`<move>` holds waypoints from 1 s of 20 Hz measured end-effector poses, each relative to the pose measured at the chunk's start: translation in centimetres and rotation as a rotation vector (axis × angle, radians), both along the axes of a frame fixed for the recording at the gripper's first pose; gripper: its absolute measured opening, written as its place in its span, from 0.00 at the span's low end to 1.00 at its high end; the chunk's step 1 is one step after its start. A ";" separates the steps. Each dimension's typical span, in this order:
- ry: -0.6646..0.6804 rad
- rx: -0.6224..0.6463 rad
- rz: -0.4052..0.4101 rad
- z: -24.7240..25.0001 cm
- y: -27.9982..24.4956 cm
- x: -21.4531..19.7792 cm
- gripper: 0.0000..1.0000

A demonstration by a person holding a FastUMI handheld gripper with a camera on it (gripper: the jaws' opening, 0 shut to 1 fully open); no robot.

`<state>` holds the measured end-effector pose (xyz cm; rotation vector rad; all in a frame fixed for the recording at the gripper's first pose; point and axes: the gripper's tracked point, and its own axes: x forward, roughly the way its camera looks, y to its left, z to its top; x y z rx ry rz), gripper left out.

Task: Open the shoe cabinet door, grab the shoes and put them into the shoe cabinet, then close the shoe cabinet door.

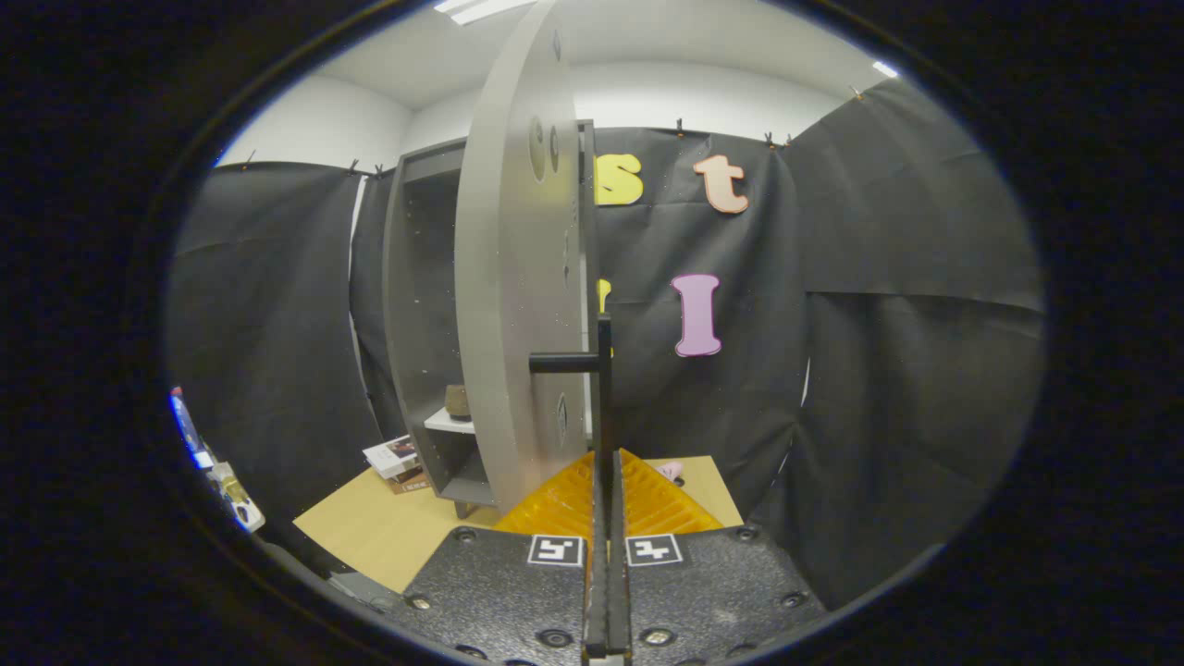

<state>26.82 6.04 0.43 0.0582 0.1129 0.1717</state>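
Now the gripper (606,462) has its two fingers drawn almost together, clamped on the dark vertical bar of the door handle (603,388), which runs up between them. A short post joins that bar to the grey door (518,277), which stands swung out, edge-on just ahead of the fingers. Behind the door sits the shoe cabinet (416,324), its inside open to view, with a small brownish thing (457,400) on a pale shelf; whether it is a shoe I cannot tell. The cabinet stands on a light wooden floor board (370,527). A stack of books (396,460) lies beside the cabinet's foot.
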 end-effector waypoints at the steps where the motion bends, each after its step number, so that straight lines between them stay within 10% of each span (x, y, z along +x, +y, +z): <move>1: 0.005 0.018 0.029 0.0 0.3 -0.2 0.04; 14: -0.011 0.000 -0.058 0.0 -2.1 -1.1 0.06; 20: -0.040 -0.022 -0.204 0.3 -3.9 -4.9 0.75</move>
